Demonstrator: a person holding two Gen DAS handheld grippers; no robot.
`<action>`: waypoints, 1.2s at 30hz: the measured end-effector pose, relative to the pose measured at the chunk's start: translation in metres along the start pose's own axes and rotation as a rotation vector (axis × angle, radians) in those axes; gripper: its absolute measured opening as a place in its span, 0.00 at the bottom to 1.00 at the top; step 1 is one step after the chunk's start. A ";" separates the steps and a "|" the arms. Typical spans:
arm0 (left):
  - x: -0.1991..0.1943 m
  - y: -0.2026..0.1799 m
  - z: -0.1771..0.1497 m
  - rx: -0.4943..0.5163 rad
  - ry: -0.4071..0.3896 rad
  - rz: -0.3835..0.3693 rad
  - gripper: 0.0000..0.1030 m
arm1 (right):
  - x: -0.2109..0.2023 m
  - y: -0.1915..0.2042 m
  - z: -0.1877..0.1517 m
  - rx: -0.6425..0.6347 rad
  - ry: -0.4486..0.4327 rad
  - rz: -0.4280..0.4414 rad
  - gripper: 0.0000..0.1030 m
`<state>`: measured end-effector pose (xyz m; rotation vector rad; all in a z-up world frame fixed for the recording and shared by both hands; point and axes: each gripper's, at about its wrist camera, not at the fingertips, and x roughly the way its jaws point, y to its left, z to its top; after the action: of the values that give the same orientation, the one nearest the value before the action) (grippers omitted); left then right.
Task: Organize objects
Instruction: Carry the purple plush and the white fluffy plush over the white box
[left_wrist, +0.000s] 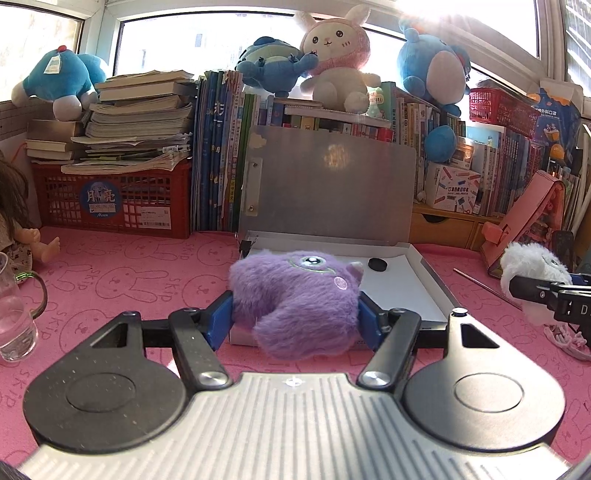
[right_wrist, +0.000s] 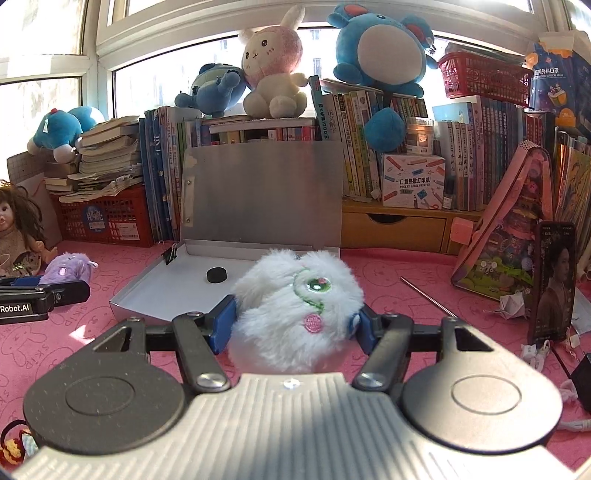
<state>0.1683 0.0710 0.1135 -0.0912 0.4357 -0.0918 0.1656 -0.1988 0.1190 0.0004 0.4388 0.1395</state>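
Right wrist view: "Robot.AI" on left claw (right_wrist: 55, 286) gripping purple plush (right_wrist: 70, 271); right claw (right_wrist: 291, 325) gripping white plush (right_wrist: 295, 306).

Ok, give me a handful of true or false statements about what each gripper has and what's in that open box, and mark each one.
1. The left gripper is closed on a purple plush toy. True.
2. The right gripper is empty. False: it is closed on a white plush toy.
3. The metal box has its lid shut. False: the lid stands open against the books.
4. A small black disc lies inside the box. True.
5. The binder clip sits on the box's right corner. False: it is at the back left corner.
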 end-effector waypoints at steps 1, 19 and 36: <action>0.002 0.000 0.003 -0.002 -0.001 -0.001 0.70 | 0.001 0.000 0.003 0.000 -0.003 0.000 0.65; 0.068 0.005 0.026 0.039 0.051 0.010 0.70 | 0.049 -0.005 0.031 0.012 0.031 0.003 0.65; 0.134 0.019 0.015 0.036 0.146 0.071 0.70 | 0.114 -0.017 0.013 0.098 0.161 -0.004 0.65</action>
<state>0.2965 0.0764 0.0692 -0.0333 0.5819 -0.0366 0.2758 -0.2001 0.0816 0.0847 0.6063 0.1139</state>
